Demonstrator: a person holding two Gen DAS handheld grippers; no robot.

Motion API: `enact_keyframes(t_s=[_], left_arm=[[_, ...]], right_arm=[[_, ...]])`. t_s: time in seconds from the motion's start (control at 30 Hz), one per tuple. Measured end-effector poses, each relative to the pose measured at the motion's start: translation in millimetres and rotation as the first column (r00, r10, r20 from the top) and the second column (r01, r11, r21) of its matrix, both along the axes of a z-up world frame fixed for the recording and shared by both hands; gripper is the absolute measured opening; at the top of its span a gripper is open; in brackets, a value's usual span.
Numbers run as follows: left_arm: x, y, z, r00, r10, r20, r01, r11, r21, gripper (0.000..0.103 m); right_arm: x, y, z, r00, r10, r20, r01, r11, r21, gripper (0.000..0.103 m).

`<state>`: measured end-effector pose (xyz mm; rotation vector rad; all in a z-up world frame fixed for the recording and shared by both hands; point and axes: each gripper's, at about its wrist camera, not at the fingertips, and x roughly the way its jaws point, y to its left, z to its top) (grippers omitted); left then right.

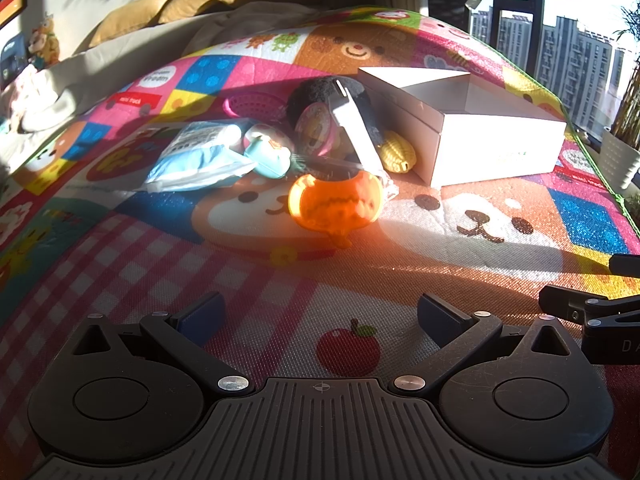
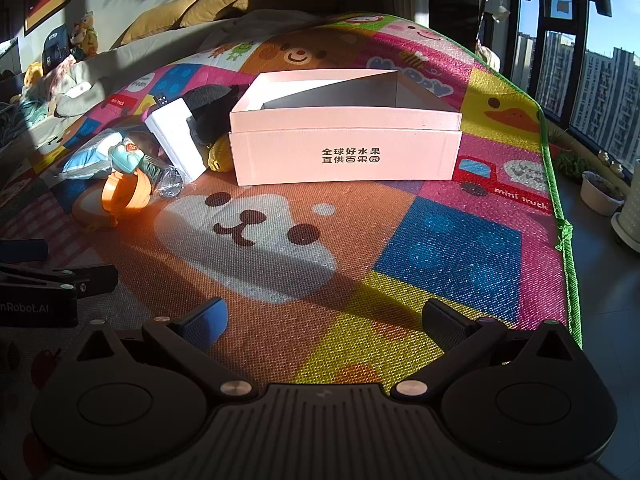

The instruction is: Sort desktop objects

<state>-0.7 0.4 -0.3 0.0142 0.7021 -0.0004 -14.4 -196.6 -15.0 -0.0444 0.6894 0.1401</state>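
A pile of objects lies on the colourful play mat (image 1: 240,272): an orange pumpkin-shaped toy (image 1: 336,204) (image 2: 124,196) nearest me, a blue-white packet (image 1: 200,156), a teal toy (image 1: 268,152) (image 2: 126,156), a black plush (image 1: 328,96) (image 2: 208,112), a white flat box (image 1: 356,132) (image 2: 176,136), a yellow knitted corn (image 1: 398,152) (image 2: 219,156) and a pink basket (image 1: 252,106). To its right stands an open pink cardboard box (image 1: 480,140) (image 2: 344,148). My left gripper (image 1: 320,316) is open well short of the pumpkin. My right gripper (image 2: 324,316) is open in front of the box, holding nothing.
Beyond the mat are a grey blanket (image 1: 140,52) and yellow cushions (image 2: 180,12) by the wall. The mat's green edge (image 2: 560,200) runs along the right, with plant pots (image 2: 600,192) and a window past it. Each gripper shows at the edge of the other's view.
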Motion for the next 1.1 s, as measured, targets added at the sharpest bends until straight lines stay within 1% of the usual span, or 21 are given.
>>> enact_keyframes(t_s=[0.37,0.47,0.6,0.87,0.93,1.0,1.07,1.1], left_arm=[[0,-2,0,1.000,-0.001,-0.001,0.001,1.000,0.001,0.103],[0,-2,0,1.000,-0.001,-0.001,0.001,1.000,0.002,0.103],[0,-1,-1,1.000,-0.003,-0.005,0.003,1.000,0.002,0.103],[1,0,0,1.000,-0.013,-0.011,0.013,1.000,-0.001,0.103],[2,2,2,1.000,-0.023,-0.016,0.023,1.000,-0.005,0.103],[2,10,6,0.999,-0.036,-0.018,0.035,0.998,-0.044,0.103],[5,18,12,0.998,-0.059,-0.023,0.058,0.997,-0.059,0.103],[7,21,17,0.997,-0.082,-0.014,0.081,0.996,-0.045,0.103]], right_arm=[[0,0,0,1.000,-0.001,-0.004,0.001,1.000,-0.002,0.103],[2,0,0,1.000,0.002,-0.020,-0.002,1.000,-0.006,0.103],[3,1,2,0.998,-0.020,-0.054,0.020,1.000,-0.005,0.103],[4,1,3,0.996,-0.027,-0.079,0.027,1.000,-0.003,0.103],[5,2,4,0.996,-0.019,-0.082,0.018,1.000,-0.010,0.103],[6,2,5,0.996,-0.008,-0.086,0.007,1.000,-0.012,0.103],[9,3,10,0.994,0.044,-0.105,-0.044,0.999,0.001,0.103],[10,5,15,0.993,0.082,-0.080,-0.082,0.997,0.014,0.103]])
